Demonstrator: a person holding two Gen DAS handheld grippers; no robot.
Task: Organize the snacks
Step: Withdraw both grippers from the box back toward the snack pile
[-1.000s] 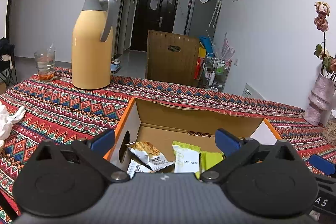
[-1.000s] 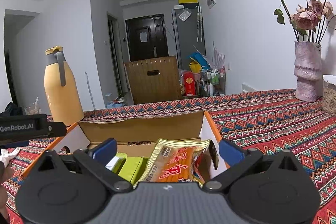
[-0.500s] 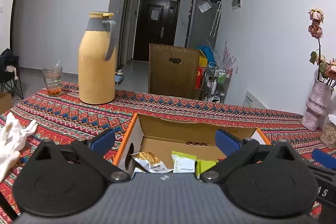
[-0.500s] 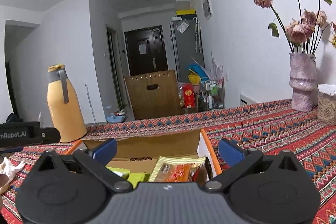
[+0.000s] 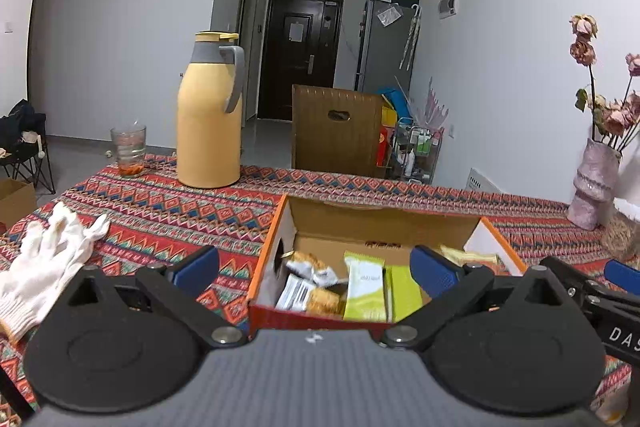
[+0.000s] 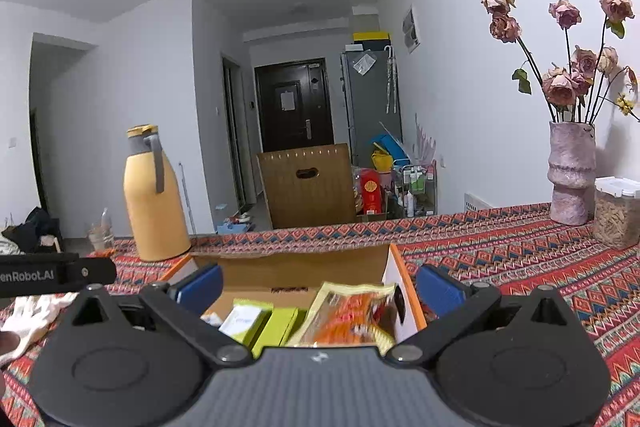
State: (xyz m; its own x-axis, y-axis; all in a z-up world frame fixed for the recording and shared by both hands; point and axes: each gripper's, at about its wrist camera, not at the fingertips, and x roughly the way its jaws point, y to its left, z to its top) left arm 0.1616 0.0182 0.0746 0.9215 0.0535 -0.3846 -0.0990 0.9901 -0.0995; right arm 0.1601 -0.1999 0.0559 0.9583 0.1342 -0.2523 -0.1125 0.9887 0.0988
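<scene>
An open cardboard box with orange edges (image 5: 276,227) sits on the patterned tablecloth and holds several snack packets: green-and-white bars (image 5: 364,287), small white and brown packets (image 5: 308,267). In the right wrist view the same box (image 6: 396,263) also holds a large orange packet (image 6: 348,315) leaning at its right end. My left gripper (image 5: 316,267) is open and empty, just in front of and above the box. My right gripper (image 6: 318,287) is open and empty, also in front of the box.
A yellow thermos jug (image 5: 210,111) and a glass (image 5: 129,147) stand at the far left of the table. A white glove (image 5: 44,259) lies at the left. A pink vase of dried roses (image 6: 570,171) and a lidded jar (image 6: 616,211) stand at the right.
Both grippers have drawn back and up from the box, so the whole box shows in the left view. Both stayed open and empty.
</scene>
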